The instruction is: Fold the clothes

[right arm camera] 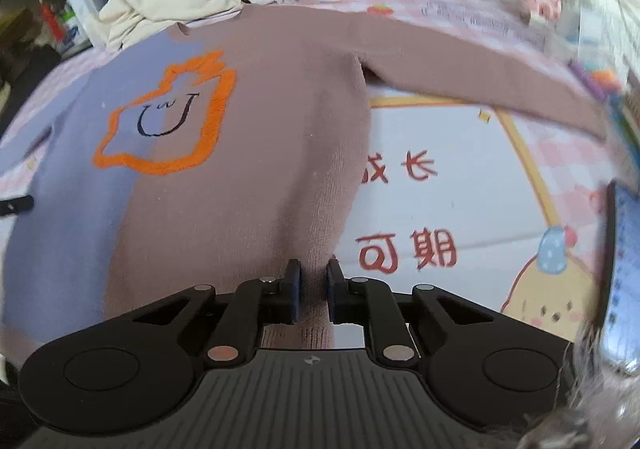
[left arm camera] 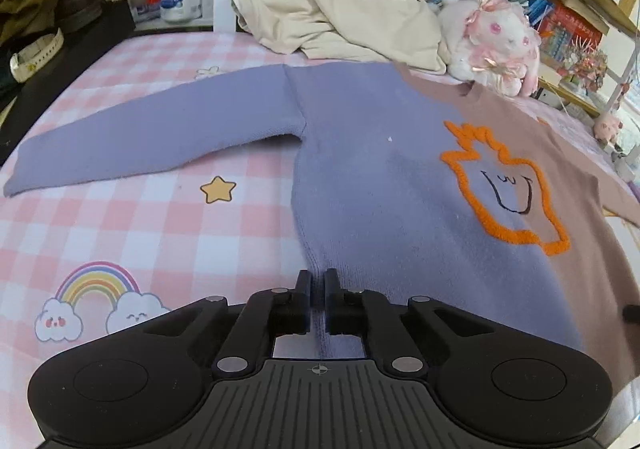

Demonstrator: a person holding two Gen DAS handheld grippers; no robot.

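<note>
2 grippers, left (left arm camera: 318, 295) and right (right arm camera: 312, 289), each clenched on near hem of sweater (left arm camera: 380, 177); risk: uneven lift skews fold, thin pinch slips.

Your sweater (left arm camera: 360, 177), half purple, half brown with an orange-outlined face, lies flat, sleeves toward nine and three o'clock.

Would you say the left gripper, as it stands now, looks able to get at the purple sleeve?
Probably not at once: the left gripper is shut on the sweater hem. The purple sleeve lies flat on the checked sheet with nothing on it, so releasing would free the way.
</note>
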